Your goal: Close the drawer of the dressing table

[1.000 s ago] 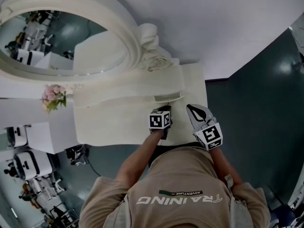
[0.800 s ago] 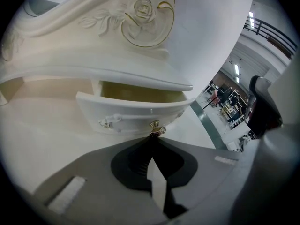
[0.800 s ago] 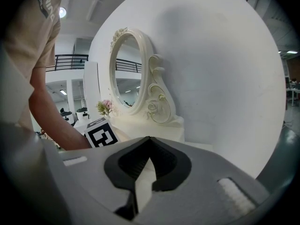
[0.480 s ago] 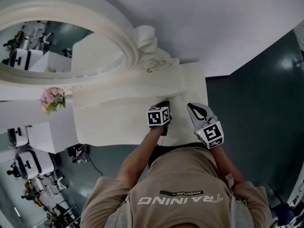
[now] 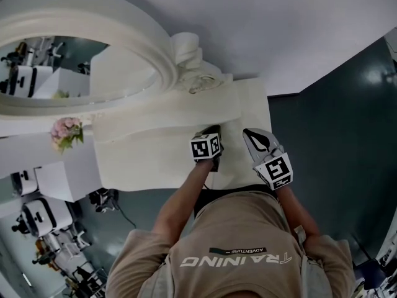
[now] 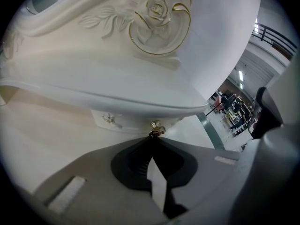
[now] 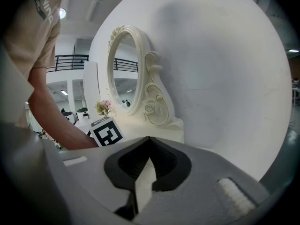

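Note:
The white dressing table (image 5: pixel 155 148) carries an oval mirror (image 5: pixel 62 61). In the left gripper view a small drawer front (image 6: pixel 131 124) sits under the carved overhanging ledge and looks pushed in. My left gripper (image 6: pixel 151 138) is shut, and its tips touch the drawer's gold knob (image 6: pixel 155 127). From the head view the left gripper (image 5: pixel 209 131) reaches over the tabletop to the ledge, and the drawer is hidden there. My right gripper (image 5: pixel 248 134) hovers beside it on the right, shut and holding nothing. Its own view looks at the mirror (image 7: pixel 124 71) and the carved scroll (image 7: pixel 157 102).
A small bunch of pink flowers (image 5: pixel 67 132) stands at the table's left end. A white wall (image 5: pixel 298 30) rises behind the table. Dark green floor (image 5: pixel 335 141) lies to the right. Machines (image 5: pixel 37 219) stand at lower left. The person's torso (image 5: pixel 236 253) is close to the table's front edge.
The drawer that stuck out a second ago has gone in under the ledge. My left gripper has moved forward with it. The right gripper has shifted only slightly.

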A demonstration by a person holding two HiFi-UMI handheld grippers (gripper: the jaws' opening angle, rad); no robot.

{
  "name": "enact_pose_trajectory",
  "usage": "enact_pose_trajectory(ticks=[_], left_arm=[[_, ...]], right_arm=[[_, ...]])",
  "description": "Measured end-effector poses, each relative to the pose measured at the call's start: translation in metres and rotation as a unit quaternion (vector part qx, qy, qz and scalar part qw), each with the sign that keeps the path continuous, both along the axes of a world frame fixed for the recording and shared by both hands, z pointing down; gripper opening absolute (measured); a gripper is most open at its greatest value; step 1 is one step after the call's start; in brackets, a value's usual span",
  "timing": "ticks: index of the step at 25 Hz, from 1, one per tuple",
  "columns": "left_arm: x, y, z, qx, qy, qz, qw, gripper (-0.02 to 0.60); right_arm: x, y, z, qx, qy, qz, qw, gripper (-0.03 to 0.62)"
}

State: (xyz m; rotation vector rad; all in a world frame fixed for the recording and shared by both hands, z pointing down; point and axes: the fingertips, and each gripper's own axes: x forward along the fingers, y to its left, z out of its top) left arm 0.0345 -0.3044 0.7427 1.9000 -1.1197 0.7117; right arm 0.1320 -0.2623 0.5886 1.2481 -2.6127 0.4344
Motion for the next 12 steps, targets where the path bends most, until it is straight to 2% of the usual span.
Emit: enact_pose_trajectory(ticks=[6, 12], left_arm=[[0.0, 0.001, -0.001, 0.002, -0.001, 0.006, 1.0, 0.018], [-0.001, 0.014, -0.029, 0.033, 0.003, 0.019, 0.9993, 0.018]], right_arm=[[0.005, 0.002, -0.005, -0.005, -0.002, 0.011, 1.0, 0.002], [0.0, 0.013, -0.009, -0.004, 0.002, 0.01, 1.0, 0.002]])
